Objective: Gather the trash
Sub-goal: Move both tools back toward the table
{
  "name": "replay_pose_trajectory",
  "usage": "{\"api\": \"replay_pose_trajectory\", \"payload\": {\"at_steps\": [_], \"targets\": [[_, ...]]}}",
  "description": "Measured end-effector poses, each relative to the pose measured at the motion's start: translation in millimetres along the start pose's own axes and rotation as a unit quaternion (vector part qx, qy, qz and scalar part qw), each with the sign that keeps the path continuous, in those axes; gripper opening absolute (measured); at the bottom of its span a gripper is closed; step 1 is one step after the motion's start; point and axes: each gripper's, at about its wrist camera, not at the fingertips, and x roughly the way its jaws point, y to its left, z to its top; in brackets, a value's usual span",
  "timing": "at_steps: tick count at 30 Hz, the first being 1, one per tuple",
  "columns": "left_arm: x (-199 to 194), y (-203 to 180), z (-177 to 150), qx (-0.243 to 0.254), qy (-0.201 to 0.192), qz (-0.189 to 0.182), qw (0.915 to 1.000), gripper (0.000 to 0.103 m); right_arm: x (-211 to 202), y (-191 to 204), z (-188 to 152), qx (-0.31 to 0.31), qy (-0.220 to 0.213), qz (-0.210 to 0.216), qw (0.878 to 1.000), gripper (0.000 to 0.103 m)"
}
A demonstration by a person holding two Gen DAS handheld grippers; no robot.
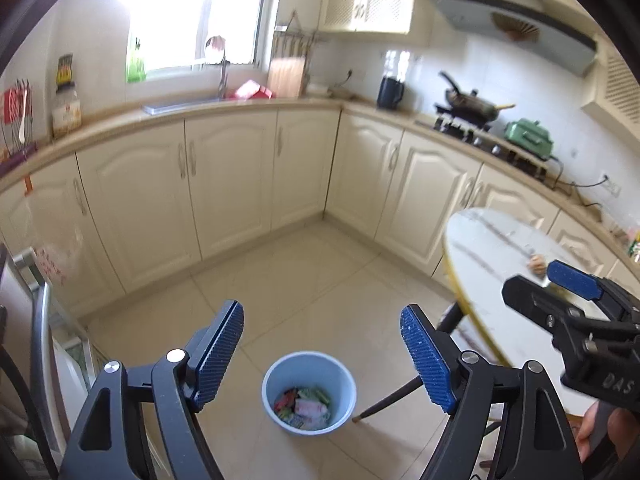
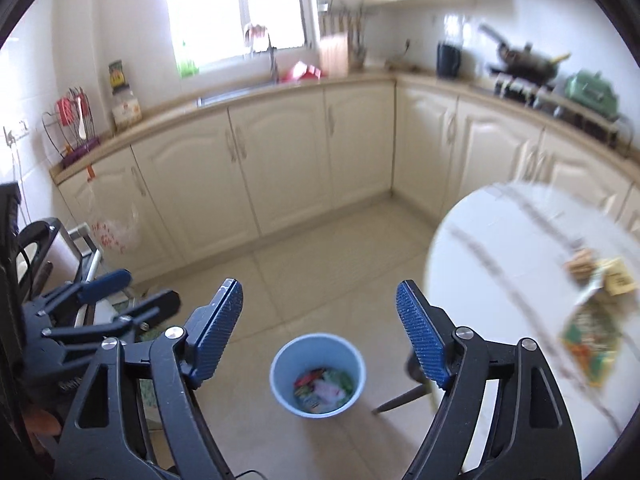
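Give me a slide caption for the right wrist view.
Open right gripper above a blue bin of wrappers.

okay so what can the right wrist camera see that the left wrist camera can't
Only the right wrist view shows the wrappers lying on the round table, with the left gripper at its left edge. Only the left wrist view shows the range hood whole, and the right gripper over the table. Both show the blue bin on the floor holding trash, each camera's own fingers open and empty.
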Motion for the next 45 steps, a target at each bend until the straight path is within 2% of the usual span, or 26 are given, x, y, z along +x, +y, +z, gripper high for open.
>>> {"api": "replay_pose_trajectory", "payload": {"at_steps": [2, 7, 8, 16, 18, 23, 32, 40, 45], "targets": [[-32, -17, -4, 0.006, -0.024, -0.002, 0.9997, 0.086, -37, -3, 0, -0.003, -0.022, -0.005, 1.000, 0.102], [-109, -51, -33, 0.022, -0.075, -0.009, 0.9969, 0.099, -118, -6, -3, -0.013, -0.066, -0.039, 0.997, 0.103], [-129, -62, -50, 0.026, -0.085, -0.007, 0.9960, 0.101, -132, -5, -4, -0.015, -0.072, -0.044, 0.996, 0.103], [-220, -121, -109, 0.052, -0.154, -0.017, 0.9866, 0.102, -239, -17, -18, -0.013, -0.128, -0.066, 0.989, 0.103], [-242, -130, -123, 0.062, -0.169, -0.023, 0.9833, 0.102, -263, -18, -22, -0.009, -0.145, -0.086, 0.986, 0.103], [-279, -144, -151, 0.074, -0.203, -0.029, 0.9760, 0.102, -310, -26, -26, 0.001, -0.179, -0.104, 0.978, 0.103], [-321, -164, -200, 0.088, -0.264, -0.009, 0.9604, 0.102, -363, -33, -35, 0.012, -0.226, -0.120, 0.967, 0.103], [-315, -181, -227, 0.094, -0.266, -0.014, 0.9592, 0.102, -379, -36, -38, 0.015, -0.239, -0.132, 0.962, 0.103], [-309, -184, -225, 0.094, -0.260, -0.017, 0.9607, 0.102, -379, -42, -39, 0.021, -0.235, -0.137, 0.962, 0.103]]}}
